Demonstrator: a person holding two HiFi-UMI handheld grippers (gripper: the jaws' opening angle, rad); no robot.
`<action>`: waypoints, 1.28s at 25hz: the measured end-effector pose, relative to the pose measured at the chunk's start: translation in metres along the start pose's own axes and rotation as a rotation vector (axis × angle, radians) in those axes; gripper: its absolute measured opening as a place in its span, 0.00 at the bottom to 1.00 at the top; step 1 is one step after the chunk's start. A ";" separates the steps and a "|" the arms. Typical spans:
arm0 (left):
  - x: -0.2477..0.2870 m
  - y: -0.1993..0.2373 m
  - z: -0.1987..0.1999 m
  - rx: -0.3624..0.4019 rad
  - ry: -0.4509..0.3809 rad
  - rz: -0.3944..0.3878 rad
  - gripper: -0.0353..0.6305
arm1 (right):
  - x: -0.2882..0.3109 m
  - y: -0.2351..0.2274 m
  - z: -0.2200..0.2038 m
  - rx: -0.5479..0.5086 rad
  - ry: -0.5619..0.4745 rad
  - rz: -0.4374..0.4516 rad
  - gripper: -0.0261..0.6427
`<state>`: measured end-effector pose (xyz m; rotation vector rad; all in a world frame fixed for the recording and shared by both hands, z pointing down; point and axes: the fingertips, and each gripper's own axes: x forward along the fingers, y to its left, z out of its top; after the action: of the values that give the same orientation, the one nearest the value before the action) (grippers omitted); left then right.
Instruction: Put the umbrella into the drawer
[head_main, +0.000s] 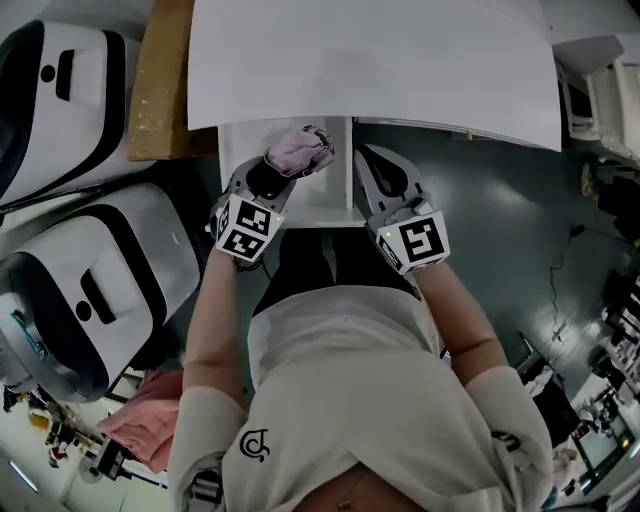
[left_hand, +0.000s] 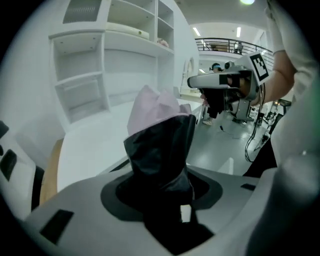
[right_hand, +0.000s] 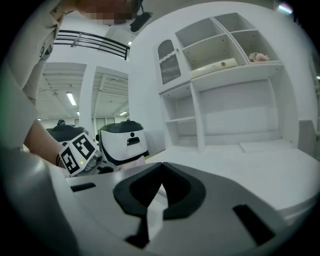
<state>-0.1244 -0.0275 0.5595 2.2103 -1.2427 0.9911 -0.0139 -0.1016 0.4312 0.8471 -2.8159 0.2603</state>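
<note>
Centrally, the left tool (head_main: 278, 170) is clamped on the folded pink-and-black umbrella (head_main: 300, 150), which from the head view lies within the outline of the open white drawer (head_main: 238, 150) projecting from under the white table (head_main: 380, 70). Whether the umbrella touches the drawer floor cannot be told. Beside the drawer's right wall, the right tool (head_main: 372, 165) has its jaws closed tip to tip on nothing.

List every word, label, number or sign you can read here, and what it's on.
No legible words or numbers anywhere.
Cubes on left gripper and right gripper: square black-and-white markers, no letters.
The shirt emblem: curled mark, too stylised to read.
</note>
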 end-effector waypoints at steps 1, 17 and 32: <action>0.010 0.001 -0.003 0.016 0.016 -0.029 0.39 | 0.002 -0.002 -0.006 -0.007 0.008 -0.010 0.05; 0.135 -0.014 -0.103 0.040 0.290 -0.363 0.39 | -0.001 -0.052 -0.072 0.068 0.064 -0.303 0.05; 0.185 -0.023 -0.143 0.221 0.435 -0.404 0.40 | -0.004 -0.061 -0.124 0.222 0.123 -0.409 0.05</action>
<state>-0.0943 -0.0269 0.7927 2.1198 -0.4917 1.3840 0.0397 -0.1223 0.5574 1.3749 -2.4577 0.5444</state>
